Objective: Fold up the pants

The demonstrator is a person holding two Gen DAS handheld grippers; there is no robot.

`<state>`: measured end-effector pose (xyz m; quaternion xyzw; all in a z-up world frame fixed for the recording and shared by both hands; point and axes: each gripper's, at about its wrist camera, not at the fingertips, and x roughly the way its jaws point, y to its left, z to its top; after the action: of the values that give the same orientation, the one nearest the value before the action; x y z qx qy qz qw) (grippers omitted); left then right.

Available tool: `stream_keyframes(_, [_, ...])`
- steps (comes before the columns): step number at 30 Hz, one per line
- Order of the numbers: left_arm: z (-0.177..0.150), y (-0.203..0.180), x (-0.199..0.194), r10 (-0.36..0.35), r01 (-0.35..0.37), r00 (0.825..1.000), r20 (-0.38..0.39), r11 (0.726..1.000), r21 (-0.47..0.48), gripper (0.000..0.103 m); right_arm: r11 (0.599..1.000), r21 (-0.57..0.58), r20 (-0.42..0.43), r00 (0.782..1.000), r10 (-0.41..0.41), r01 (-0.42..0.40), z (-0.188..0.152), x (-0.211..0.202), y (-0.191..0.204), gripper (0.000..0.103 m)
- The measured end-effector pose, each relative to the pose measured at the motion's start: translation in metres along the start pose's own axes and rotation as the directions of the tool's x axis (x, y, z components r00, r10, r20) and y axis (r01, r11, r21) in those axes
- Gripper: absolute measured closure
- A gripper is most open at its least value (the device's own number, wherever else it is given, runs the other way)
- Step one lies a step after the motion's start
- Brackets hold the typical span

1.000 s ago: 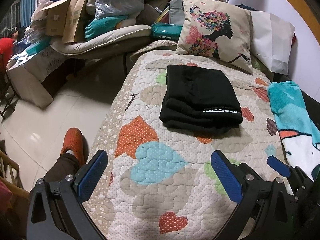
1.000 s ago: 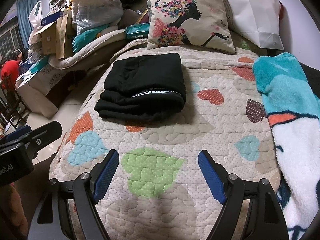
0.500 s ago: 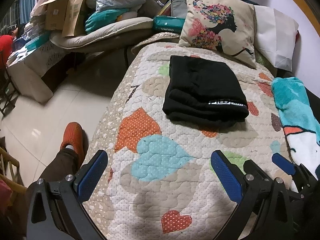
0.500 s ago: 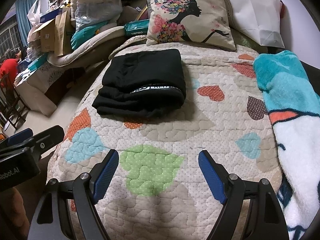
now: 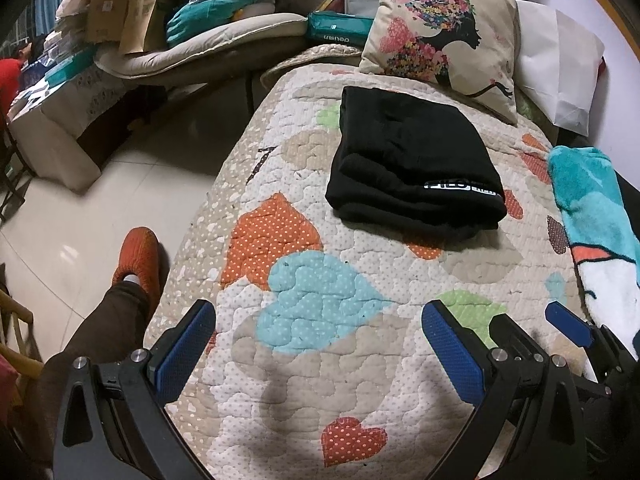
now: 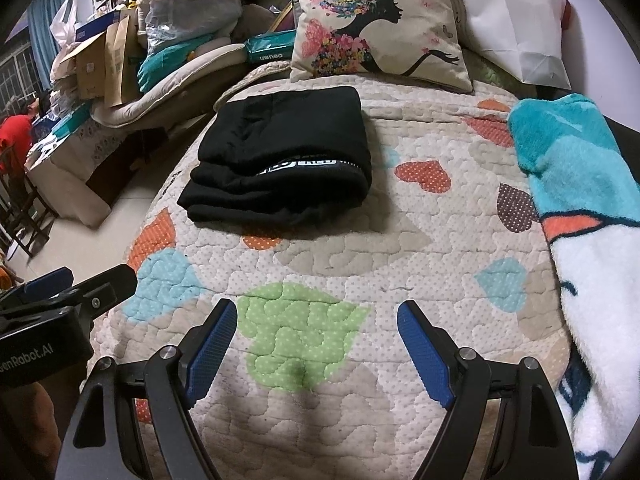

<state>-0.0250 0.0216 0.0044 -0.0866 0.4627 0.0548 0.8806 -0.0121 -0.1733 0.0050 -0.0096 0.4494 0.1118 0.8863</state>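
The black fabric pants (image 5: 412, 164) lie folded into a thick rectangular bundle on the bed, on a cream quilted bedspread (image 5: 352, 376) printed with coloured hearts, the waistband with white lettering along the bundle's near edge. Just beyond the bundle, a beige cushion (image 5: 440, 32) printed with a woman's silhouette and flowers leans at the head of the bed, with a white paper bag (image 5: 560, 68) beside it. A teal, white and orange fleece blanket (image 6: 580, 200) lies along the right edge of the bed, apart from the pants. The left gripper (image 5: 318, 338) hangs over the near part of the bedspread with its blue-padded jaws spread wide and nothing between them, well short of the pants. The right gripper (image 6: 316, 336) hangs likewise over a green heart, its jaws wide apart and holding nothing; the left gripper shows at the lower left of its view. On the pale tiled floor (image 5: 100, 208) left of the bed is a foot in an orange knitted slipper (image 5: 138, 258).
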Motion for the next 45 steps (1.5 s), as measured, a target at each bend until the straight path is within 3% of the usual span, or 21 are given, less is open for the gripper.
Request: stream_keyframes(45, [-0.001, 0.008, 0.030, -0.035, 0.032, 0.996, -0.079, 0.999, -0.038, 0.000, 1.000, -0.001, -0.070, 0.998, 0.001, -0.001, -0.005, 0.023, 0.006, 0.015])
